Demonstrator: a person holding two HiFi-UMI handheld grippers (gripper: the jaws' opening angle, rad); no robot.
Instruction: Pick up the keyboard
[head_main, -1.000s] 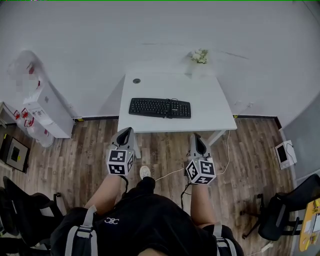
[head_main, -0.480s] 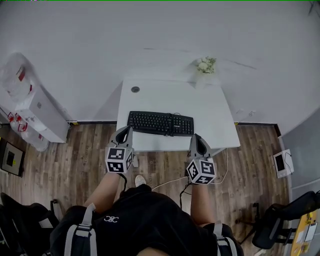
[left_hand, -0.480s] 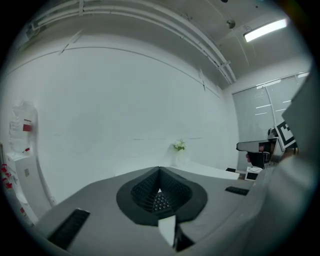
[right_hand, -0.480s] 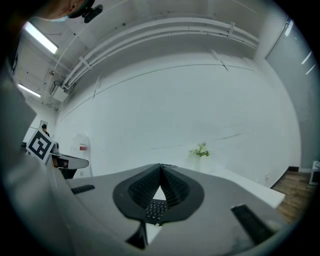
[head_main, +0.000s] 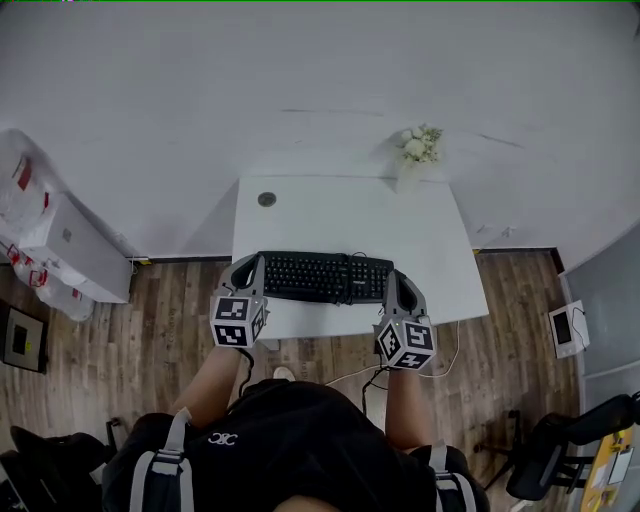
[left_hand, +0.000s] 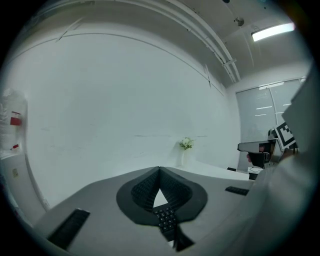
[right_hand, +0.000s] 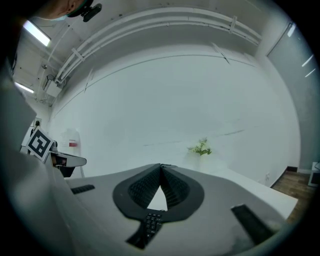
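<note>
A black keyboard (head_main: 320, 277) lies along the near edge of a white desk (head_main: 340, 215). My left gripper (head_main: 250, 266) is at the keyboard's left end and my right gripper (head_main: 399, 283) at its right end; whether either touches it I cannot tell. Both point forward, about level. In the left gripper view the jaws of the left gripper (left_hand: 160, 169) meet at their tips, with nothing held, and keyboard keys (left_hand: 166, 220) show below them. The right gripper (right_hand: 161, 166) looks the same, jaws together and empty, above a strip of keys (right_hand: 151, 221).
A small vase of flowers (head_main: 418, 145) stands at the desk's far right corner, and a round grommet (head_main: 266, 199) sits far left. A white cabinet (head_main: 65, 245) stands left of the desk. An office chair (head_main: 560, 455) and a white cable (head_main: 445, 350) are on the wooden floor.
The person has walked up to the desk. Both grippers moved forward from over the floor to the two ends of the keyboard. Their jaws stayed together.
</note>
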